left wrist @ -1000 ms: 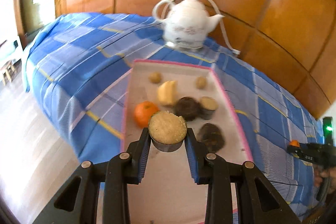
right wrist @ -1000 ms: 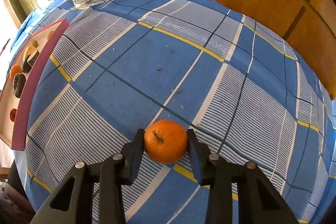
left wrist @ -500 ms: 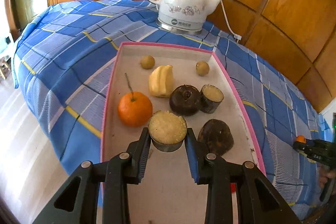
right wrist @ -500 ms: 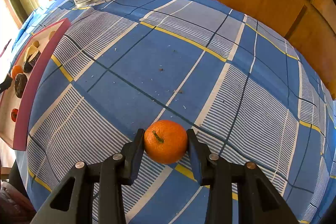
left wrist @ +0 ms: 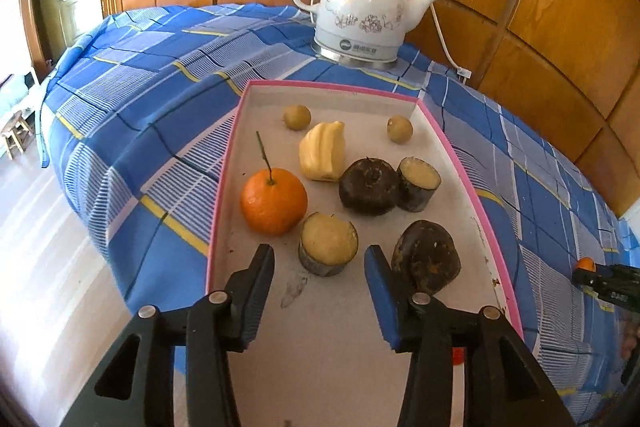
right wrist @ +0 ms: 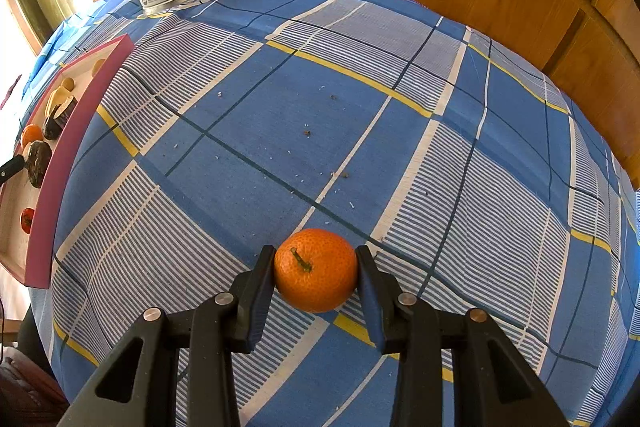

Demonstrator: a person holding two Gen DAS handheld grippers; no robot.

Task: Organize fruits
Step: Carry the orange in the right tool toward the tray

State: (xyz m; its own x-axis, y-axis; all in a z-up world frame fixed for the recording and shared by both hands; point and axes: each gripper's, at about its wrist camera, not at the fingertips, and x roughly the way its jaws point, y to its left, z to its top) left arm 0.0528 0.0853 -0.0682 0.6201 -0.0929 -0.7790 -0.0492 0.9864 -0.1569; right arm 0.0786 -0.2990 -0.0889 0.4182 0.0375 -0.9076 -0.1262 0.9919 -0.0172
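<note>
A pink-rimmed tray [left wrist: 452,155] lies on the blue checked cloth and holds several fruits. My left gripper [left wrist: 320,259] is over its near end, jaws opening. A cut sugarcane stub [left wrist: 328,243] stands on the tray floor between the pads, touching neither. Beside it are an orange with a stem [left wrist: 274,201], a dark round fruit [left wrist: 370,187], a second cane stub [left wrist: 418,183], a dark fruit [left wrist: 426,261], a yellow piece [left wrist: 322,155] and two small brown fruits [left wrist: 297,117]. My right gripper [right wrist: 316,267] is shut on another orange [right wrist: 316,271] resting on the cloth, far right of the tray [right wrist: 60,163].
A white ceramic kettle [left wrist: 360,15] with a cord stands behind the tray against the wood-panelled wall. The table's edge drops to the floor left of the tray. A small red fruit [right wrist: 27,219] lies at the tray's near end. Crumbs dot the cloth.
My left gripper came down over the tray with the cane stub, then its jaws parted and the stub now stands free on the tray. The right gripper and its orange stayed still.
</note>
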